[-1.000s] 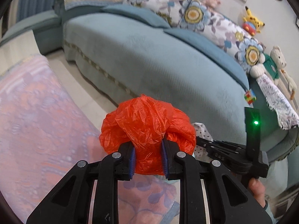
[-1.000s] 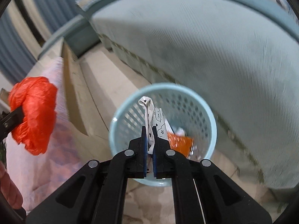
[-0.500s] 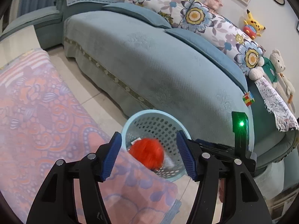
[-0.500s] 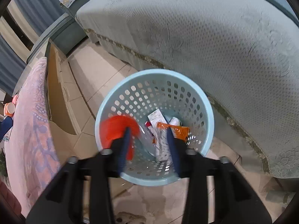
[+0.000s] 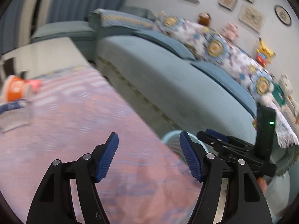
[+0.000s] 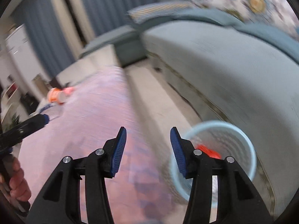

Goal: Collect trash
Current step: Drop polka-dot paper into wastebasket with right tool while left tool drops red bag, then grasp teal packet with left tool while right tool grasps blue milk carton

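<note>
A blue sofa [image 5: 186, 85] runs beside a table under a pink cloth [image 6: 97, 123]. On the floor between them stands the basket [image 6: 241, 130] with the red bag [image 6: 209, 150] inside. An orange cup [image 5: 15, 90] lies at the cloth's far edge. The left gripper [image 5: 148, 155] has just been opening and holds nothing; the right gripper [image 6: 147, 150] is spread, empty.

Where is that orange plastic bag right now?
In the right wrist view the orange bag lies inside the pale blue basket on the floor, between the sofa and the pink-covered table.
</note>
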`<state>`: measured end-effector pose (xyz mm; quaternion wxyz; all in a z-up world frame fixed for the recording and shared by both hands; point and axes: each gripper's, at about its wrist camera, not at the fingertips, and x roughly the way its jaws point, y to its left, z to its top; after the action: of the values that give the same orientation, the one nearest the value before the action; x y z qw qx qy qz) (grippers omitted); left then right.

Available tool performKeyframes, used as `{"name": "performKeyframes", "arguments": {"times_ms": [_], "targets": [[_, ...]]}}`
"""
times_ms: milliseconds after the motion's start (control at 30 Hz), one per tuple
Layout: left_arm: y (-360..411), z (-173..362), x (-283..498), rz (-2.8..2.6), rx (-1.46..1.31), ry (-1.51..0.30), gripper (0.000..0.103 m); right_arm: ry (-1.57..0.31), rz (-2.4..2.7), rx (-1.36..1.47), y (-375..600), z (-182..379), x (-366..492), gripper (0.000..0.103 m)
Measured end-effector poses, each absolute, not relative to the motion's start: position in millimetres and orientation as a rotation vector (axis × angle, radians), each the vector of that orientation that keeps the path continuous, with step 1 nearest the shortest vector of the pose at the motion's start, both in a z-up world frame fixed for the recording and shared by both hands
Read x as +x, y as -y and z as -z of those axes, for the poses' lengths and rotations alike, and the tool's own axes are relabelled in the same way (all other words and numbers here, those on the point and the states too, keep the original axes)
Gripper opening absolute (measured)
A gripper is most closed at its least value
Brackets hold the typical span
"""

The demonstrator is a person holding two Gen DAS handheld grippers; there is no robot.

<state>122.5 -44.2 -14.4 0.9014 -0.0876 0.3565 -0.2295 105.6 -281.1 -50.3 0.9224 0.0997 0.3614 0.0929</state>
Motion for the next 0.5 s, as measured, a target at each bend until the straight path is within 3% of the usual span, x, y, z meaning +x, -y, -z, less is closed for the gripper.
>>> {"name": "performKeyframes", "arguments": {"times_ms": [267,500], "targets": [[-108,8,118,0.188,-0.261,-0.642,0.066,-0.665,-0.441,0.044,136,15,146,0.045],[-225,35,138,-0.034,-0.295,-0.666,0.062,-0.661,-0.625,-0.073,6,18,195,0.045]]}}
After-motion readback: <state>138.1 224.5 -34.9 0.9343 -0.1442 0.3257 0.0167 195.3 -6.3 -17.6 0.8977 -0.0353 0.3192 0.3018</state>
